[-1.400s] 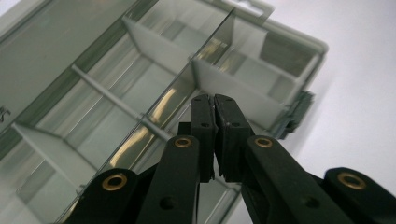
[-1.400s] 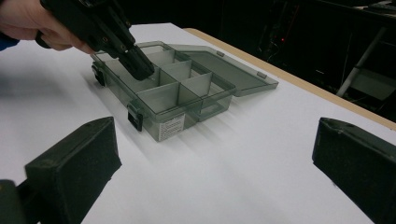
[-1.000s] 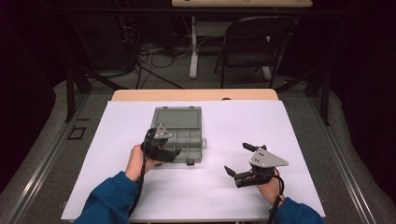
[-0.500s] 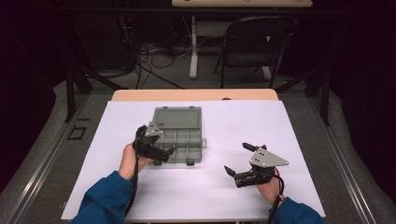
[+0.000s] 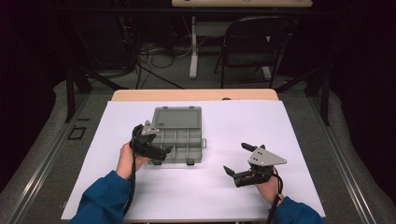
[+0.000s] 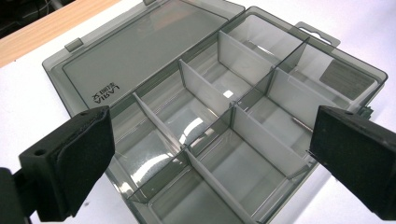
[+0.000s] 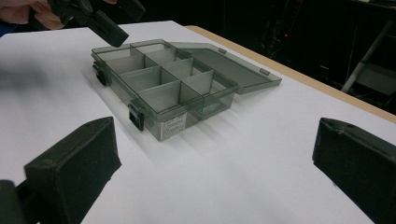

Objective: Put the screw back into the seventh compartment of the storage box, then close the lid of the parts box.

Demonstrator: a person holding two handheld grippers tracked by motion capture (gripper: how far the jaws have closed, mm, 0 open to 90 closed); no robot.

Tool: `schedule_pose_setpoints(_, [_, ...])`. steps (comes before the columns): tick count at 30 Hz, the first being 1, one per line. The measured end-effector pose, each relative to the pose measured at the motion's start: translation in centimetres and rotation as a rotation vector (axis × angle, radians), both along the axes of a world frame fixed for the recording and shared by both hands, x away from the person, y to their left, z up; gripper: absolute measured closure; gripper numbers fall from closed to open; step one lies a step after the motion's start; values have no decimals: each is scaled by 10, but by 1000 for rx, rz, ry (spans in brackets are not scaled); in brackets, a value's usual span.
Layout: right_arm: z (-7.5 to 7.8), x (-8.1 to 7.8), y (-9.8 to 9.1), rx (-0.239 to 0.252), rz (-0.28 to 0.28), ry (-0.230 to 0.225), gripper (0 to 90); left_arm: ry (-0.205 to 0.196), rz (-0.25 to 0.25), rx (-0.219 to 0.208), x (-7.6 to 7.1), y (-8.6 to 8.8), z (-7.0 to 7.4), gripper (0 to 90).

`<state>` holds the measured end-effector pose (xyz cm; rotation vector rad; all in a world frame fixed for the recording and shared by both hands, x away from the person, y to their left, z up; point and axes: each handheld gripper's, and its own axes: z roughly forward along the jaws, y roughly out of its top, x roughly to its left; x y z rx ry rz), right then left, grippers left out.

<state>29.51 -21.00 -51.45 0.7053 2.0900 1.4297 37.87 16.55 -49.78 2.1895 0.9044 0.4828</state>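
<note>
left tongs (image 5: 161, 150) have just been opening wide over the organizer box (image 5: 180, 135), gripping nothing; right tongs (image 5: 237, 159) gape empty.

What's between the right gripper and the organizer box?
Bare white table cover, seen in the right gripper view between the right gripper and the organizer box.

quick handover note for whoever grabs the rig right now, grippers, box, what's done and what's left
Left gripper: open, jaws just opened, nothing between them, over the near left corner of the compartment box.
Right gripper: open, empty, over bare white table cover to the right of the box.
Box: mid-table, lid swung fully open and lying flat behind it.
Done: lid opened.
Left: compartments look empty; nothing loaded yet.
</note>
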Motion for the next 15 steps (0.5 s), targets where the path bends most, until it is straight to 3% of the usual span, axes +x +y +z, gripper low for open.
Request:
schedule_pose_setpoints(7, [0, -1, 1, -2, 3, 6, 0, 2, 9, -1, 2, 2, -2, 0])
schedule_pose_setpoints(8, [0, 0, 2, 8, -3, -9, 0, 2, 9, 1, 3, 2, -2, 0])
schedule_pose_setpoints(15, [1, 0, 1, -2, 10, 1, 0, 28, 13, 6, 8, 4, -8, 0])
